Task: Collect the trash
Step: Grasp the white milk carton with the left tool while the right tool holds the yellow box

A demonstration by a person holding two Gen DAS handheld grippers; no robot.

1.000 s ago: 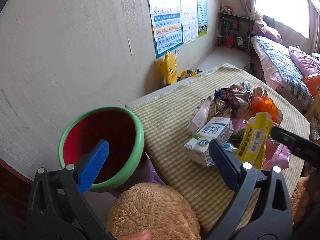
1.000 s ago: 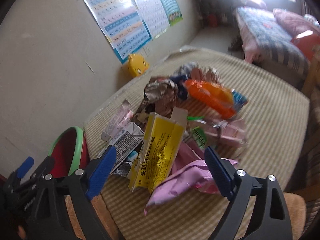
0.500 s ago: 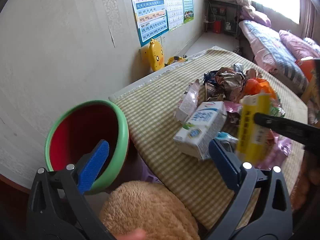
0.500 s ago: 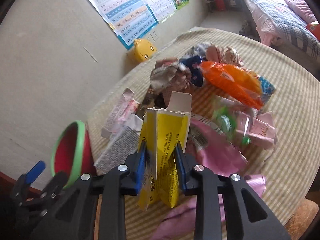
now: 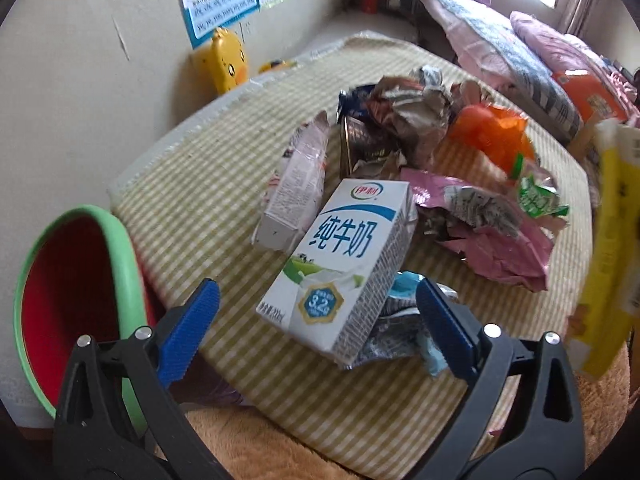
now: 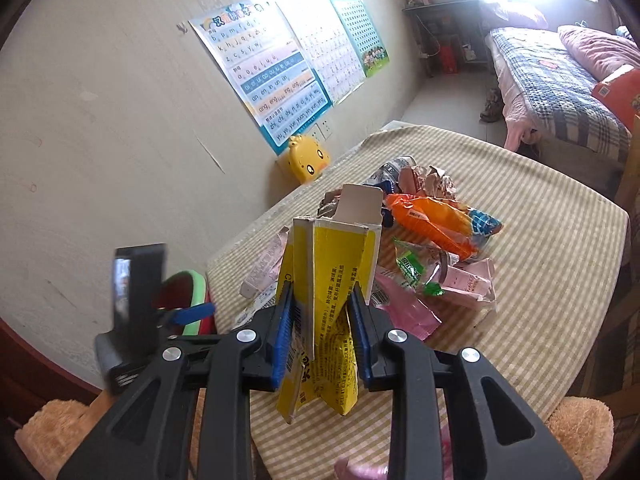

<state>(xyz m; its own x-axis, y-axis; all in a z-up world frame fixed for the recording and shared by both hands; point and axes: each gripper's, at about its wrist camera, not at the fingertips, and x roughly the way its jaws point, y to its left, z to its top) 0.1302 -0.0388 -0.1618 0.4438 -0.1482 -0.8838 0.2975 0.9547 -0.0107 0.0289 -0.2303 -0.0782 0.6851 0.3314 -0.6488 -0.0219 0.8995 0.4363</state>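
The right gripper [image 6: 320, 332] has just closed its blue pads on the flattened yellow cardboard box [image 6: 328, 288], squeezing it near its lower third so the walls buckle inward between them. The box stands nearly upright, its open flap at the top, and appears clear of the striped yellow-and-white cloth on the table [image 6: 540, 240]. In the left wrist view the same box shows as a blurred yellow strip at the right edge.

The left gripper [image 5: 316, 320] is wide open and holds nothing. Its pads straddle the near end of a white-and-blue milk carton [image 5: 344, 268] lying on its side on the cloth, without touching it; a crumpled silver-and-blue foil wrapper [image 5: 400, 332] is tucked under the carton's near corner.

Beyond lie a small pale pink carton [image 5: 296, 192], a torn pink foil bag [image 5: 492, 240], a green wrapper [image 5: 536, 196], an orange snack bag [image 5: 488, 132] and crumpled brown paper [image 5: 416, 112], all heaped together mid-table. The red bin with a green rim [image 5: 76, 288] sits off the table's near left corner, below cloth level.

The yellow box is probably empty, light and easily crushed, so the pinch need not tighten. The milk carton looks stiffer and likely slick-coated; gripping across its two broad faces near the middle should hold better than catching the end, where the foil beneath might be snagged along with it.
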